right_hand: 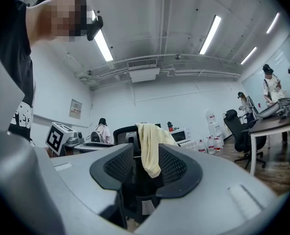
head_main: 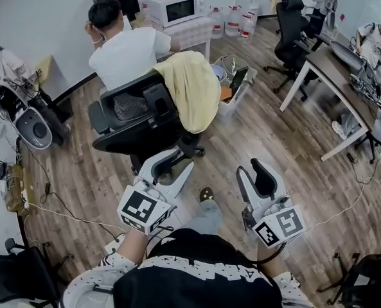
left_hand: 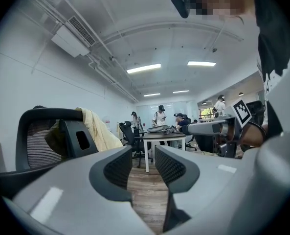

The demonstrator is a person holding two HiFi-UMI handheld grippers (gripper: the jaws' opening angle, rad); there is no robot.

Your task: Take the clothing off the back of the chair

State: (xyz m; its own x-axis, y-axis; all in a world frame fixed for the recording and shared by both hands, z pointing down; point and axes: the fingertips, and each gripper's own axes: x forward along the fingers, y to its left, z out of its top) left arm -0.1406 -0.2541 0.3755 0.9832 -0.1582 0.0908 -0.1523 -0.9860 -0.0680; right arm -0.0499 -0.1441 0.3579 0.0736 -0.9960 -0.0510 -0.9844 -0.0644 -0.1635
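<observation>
Approach | left gripper and right gripper both spread, empty, short of the chair | best: pinch yellow clothing at a thick fold, lift clear of the backrest.

Bright ceiling strips, fisheye-bent edges

Left gripper, right gripper: level, jaws apart.

Plenty out of sight here.
Can't see the right-hand side of the chair back in the head view, buried under the clothing; losing the seated person below the waist behind it. From the right gripper view, no chair base past its jaws, and can't read the wall notice.
</observation>
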